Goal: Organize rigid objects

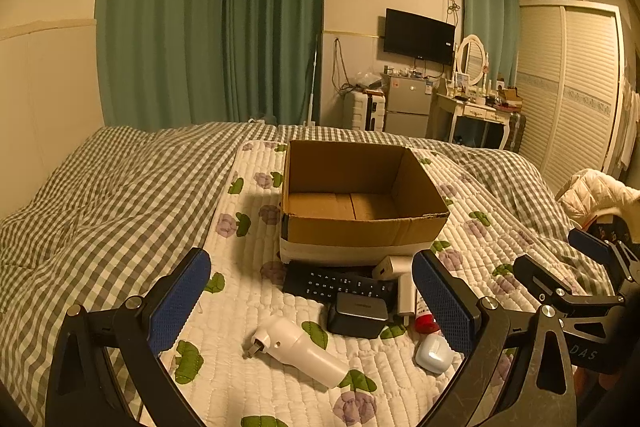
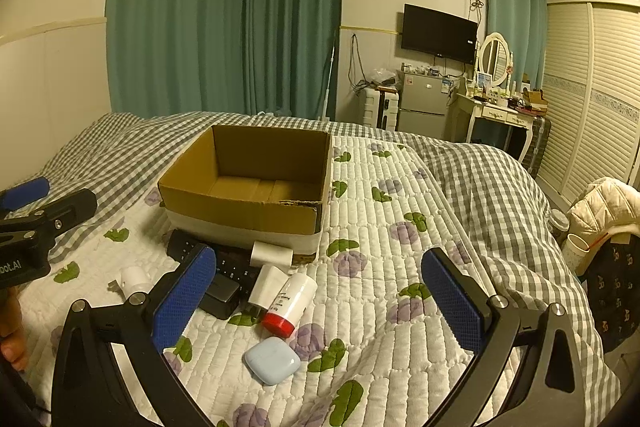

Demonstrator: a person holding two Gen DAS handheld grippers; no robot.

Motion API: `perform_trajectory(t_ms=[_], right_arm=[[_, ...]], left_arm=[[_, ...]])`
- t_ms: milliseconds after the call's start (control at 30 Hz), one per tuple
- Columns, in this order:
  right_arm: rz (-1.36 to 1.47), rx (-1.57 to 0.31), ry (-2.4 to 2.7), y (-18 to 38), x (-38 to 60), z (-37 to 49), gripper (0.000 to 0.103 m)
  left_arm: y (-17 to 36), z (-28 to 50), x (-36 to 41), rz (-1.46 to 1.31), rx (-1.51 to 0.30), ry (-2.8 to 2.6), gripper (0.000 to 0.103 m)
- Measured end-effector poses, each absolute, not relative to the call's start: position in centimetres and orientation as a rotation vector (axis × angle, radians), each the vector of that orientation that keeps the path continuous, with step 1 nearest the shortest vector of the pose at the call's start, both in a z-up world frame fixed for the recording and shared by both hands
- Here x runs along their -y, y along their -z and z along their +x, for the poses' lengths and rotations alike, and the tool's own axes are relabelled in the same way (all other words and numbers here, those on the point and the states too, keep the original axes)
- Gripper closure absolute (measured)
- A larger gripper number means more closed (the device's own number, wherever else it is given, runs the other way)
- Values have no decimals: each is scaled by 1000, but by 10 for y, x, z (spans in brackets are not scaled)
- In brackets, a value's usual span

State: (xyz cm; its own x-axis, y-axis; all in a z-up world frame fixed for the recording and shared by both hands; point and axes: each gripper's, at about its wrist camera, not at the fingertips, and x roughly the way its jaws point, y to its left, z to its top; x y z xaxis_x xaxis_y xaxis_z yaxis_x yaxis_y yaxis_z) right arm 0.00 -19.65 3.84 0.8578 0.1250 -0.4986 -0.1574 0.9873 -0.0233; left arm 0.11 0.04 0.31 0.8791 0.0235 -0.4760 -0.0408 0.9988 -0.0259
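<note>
An open, empty cardboard box point(image 1: 360, 223) point(image 2: 240, 211) sits on the quilted mat on the bed. In front of it lie a black remote point(image 1: 332, 283) point(image 2: 232, 267), a black charger block point(image 1: 358, 315) point(image 2: 220, 295), a white plug adapter point(image 1: 400, 279) point(image 2: 272, 255), a white tube with a red cap point(image 2: 290, 301) point(image 1: 425, 319), a pale blue earbud case point(image 2: 272, 359) point(image 1: 434, 353) and a white cylindrical device point(image 1: 300, 351) point(image 2: 134, 279). My left gripper point(image 1: 312, 303) is open above the pile. My right gripper point(image 2: 320, 307) is open, with the tube and case between its fingers.
The floral quilted mat point(image 2: 380, 227) lies over a grey checked duvet point(image 1: 100, 195). A cream jacket point(image 2: 604, 203) hangs at the bed's right edge. A wardrobe point(image 2: 592, 99), dresser, small fridge and TV stand beyond the bed.
</note>
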Motion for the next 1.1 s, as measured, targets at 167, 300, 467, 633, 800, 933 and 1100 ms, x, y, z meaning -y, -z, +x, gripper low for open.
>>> perform_trajectory(t_ms=[167,300,467,633,800,933,1100], right_arm=[[-67,-529,-153,-37,195,1,0],[-64,-532,-150,-38,195,0,0],[-69,-536,-150,-37,194,1,0],[-68,-537,-150,-37,194,1,0],[-67,-543,-151,-36,193,0,0],[-66,-546,-153,-37,194,1,0],[-64,-546,-152,-37,194,1,0]], left_arm=[[-3,1,0,-42,-505,-32,0],[-4,2,1,-35,-504,-35,0],[-2,3,-1,-35,-507,-38,0],[-1,2,-1,-28,-506,-38,0],[-1,3,-1,-28,-505,-33,0],[-1,2,0,-29,-504,-32,0],[-1,2,1,-25,-505,-34,0]])
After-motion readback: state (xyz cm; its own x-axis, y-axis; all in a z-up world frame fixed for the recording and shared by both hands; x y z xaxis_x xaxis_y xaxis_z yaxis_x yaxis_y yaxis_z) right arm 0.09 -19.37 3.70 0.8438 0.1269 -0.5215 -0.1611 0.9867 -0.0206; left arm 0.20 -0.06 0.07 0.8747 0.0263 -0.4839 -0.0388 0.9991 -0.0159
